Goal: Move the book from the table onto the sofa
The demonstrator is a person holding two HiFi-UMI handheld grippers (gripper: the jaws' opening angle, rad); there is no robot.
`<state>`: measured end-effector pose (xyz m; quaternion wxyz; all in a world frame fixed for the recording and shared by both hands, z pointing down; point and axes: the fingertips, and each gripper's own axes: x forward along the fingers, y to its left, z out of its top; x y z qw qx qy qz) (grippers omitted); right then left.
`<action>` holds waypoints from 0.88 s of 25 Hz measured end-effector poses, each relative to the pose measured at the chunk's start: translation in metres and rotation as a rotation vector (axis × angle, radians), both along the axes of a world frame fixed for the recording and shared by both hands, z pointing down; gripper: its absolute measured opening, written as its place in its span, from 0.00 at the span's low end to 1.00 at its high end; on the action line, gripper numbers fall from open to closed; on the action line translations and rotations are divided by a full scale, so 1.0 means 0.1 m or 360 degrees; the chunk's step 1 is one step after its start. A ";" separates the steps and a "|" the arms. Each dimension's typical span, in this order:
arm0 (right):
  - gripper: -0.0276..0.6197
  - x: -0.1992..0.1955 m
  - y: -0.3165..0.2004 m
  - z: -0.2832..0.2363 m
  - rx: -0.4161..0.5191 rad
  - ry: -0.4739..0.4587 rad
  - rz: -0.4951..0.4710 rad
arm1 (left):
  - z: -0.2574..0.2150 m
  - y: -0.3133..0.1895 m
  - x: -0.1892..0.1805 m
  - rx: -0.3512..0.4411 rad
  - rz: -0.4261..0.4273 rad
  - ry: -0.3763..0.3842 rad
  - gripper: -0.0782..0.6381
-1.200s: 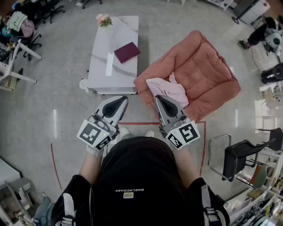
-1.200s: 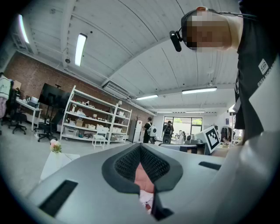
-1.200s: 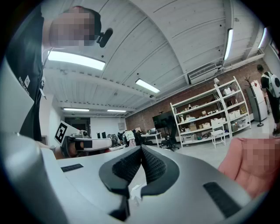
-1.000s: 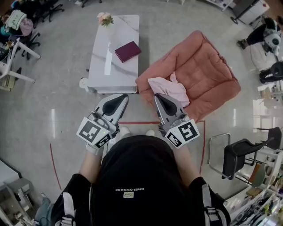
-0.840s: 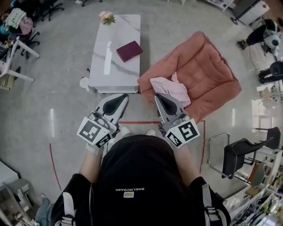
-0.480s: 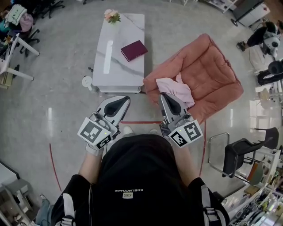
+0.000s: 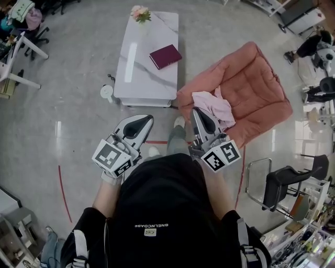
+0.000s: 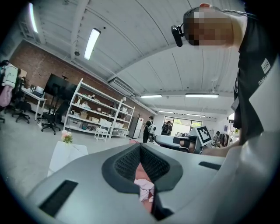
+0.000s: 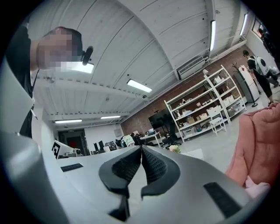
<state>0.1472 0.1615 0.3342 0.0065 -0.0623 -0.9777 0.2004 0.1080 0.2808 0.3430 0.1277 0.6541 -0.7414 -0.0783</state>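
A: The left tongs [image 7: 147, 119] and the right tongs [image 7: 194, 111], how do they stand at this moment?

B: Both are closed, tip against tip, and both are empty. In the left gripper view only a pink cloth [image 8: 143, 189] shows through the hollow of the pads. It is far behind and is not held. Both tongs hang in front of the person's body, well apart from the furniture.

A: And the book [image 7: 165, 56]?

B: It lies flat on the tabletop [image 7: 141, 78], in the far half, at the long edge that faces the sofa [image 7: 251, 89]. The flowers [image 7: 140, 12] stand at the far left corner.

A: So the step is the approach?

B: I think so. To do it well, I would come to that long edge and open one pair of tongs wide before arriving. Then I would take the book by the side nearest the edge, where a jaw can slide under. The cloth lies on the near part of the sofa, so I would aim for a free part of the seat.
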 end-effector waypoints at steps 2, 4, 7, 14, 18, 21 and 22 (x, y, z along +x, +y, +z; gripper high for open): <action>0.08 -0.10 -0.02 0.02 -0.0015 -0.0002 -0.0010 | 0.01 0.00 -0.07 0.0000 -0.0008 0.0008 0.13; 0.08 -0.20 -0.06 0.03 -0.0022 -0.0002 -0.0020 | 0.00 -0.01 -0.15 0.0001 -0.0021 0.0005 0.13; 0.08 -0.34 -0.14 0.04 -0.0046 -0.0003 -0.0040 | 0.01 -0.05 -0.27 -0.0009 -0.0054 0.0002 0.13; 0.08 -0.77 -0.43 0.15 -0.0098 0.0026 -0.0101 | 0.08 -0.26 -0.66 -0.0029 -0.0147 0.0029 0.13; 0.08 -0.99 -0.67 0.18 -0.0120 0.0044 -0.0136 | 0.13 -0.47 -0.86 -0.0045 -0.0180 0.0051 0.13; 0.08 -1.17 -0.86 0.18 -0.0136 0.0054 -0.0153 | 0.15 -0.64 -1.01 -0.0063 -0.0198 0.0059 0.13; 0.08 -1.24 -0.93 0.19 -0.0152 0.0059 -0.0158 | 0.15 -0.70 -1.07 -0.0069 -0.0207 0.0062 0.13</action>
